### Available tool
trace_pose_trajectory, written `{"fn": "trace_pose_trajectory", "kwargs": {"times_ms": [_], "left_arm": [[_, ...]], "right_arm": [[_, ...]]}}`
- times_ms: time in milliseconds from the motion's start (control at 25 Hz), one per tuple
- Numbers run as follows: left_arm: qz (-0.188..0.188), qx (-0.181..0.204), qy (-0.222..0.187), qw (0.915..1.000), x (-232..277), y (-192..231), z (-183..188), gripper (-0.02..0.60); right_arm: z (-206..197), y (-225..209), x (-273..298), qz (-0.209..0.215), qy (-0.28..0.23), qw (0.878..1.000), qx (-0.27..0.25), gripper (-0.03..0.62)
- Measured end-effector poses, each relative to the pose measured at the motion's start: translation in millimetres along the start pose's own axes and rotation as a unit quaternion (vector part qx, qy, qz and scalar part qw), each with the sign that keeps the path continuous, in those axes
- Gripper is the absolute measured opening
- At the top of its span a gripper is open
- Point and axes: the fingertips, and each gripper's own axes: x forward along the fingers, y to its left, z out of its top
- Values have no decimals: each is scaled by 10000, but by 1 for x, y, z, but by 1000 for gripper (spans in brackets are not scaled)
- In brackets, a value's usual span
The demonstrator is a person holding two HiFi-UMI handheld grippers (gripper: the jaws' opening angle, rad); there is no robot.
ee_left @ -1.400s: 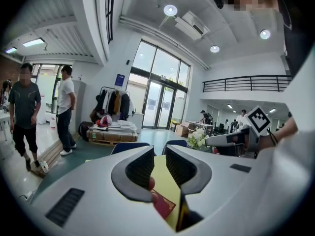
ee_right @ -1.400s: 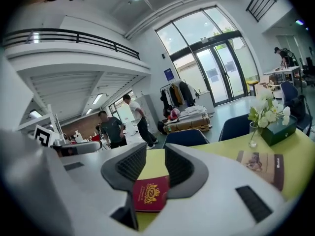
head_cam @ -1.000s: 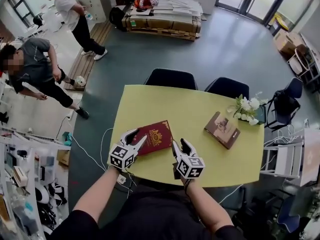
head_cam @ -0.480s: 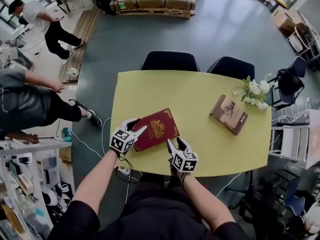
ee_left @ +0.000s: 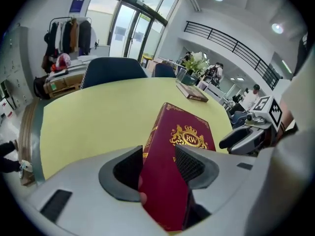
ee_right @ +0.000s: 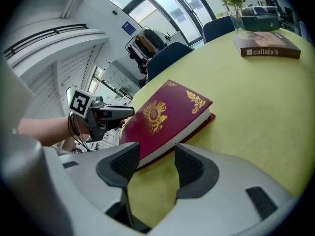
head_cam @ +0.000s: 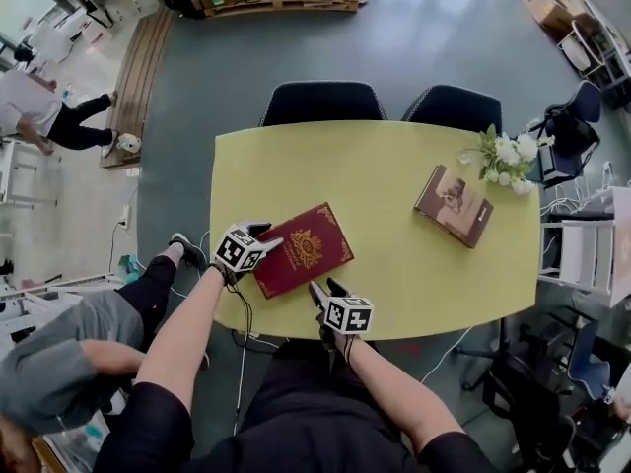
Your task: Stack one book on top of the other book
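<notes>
Monitor: Tongs status, both sides.

Operator: I read the left tongs (head_cam: 266,236) as apart. They have just been opening and now straddle the near end of the red book (head_cam: 304,249), with no pad pressing on it. I read the right tongs (head_cam: 325,288) as apart as well, also just opened. Only bare counter (head_cam: 375,166) lies between their jaws. The book's lower corner sits just ahead of them, toward the left jaw.

Monitor: Location of the task items.

Operator: The red book lies flat, crest side up, on the near left part of the counter, between my two tongs. The brown book (head_cam: 454,205) lies flat well apart from it, at the far right, just beside the flowers (head_cam: 505,154).

Monitor: Failure modes from here.

Operator: My assessment, in order:
1. Left tongs closing on a flat book may catch the cover alone. The cover would then swing open and the pages would sag on lifting.
2. Right tongs closing where they stand would grip nothing. Advanced carelessly, they would shove the corner and spin the book on the smooth counter.
3. A one-sided grip on a heavy hardback is likely to slip or tilt in transit.
4. The set-down point is close to the flowers, so a wide approach could knock them over.
</notes>
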Motion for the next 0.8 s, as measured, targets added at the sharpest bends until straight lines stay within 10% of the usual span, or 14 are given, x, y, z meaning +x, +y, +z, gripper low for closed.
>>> {"fn": "trace_pose_trajectory", "kwargs": {"times_ms": [800], "left_arm": [[-382,-260,863,9952,14,0,-21,202]], "right_arm": [[-1,-11,26,-87,85,9987,486,136]]}}
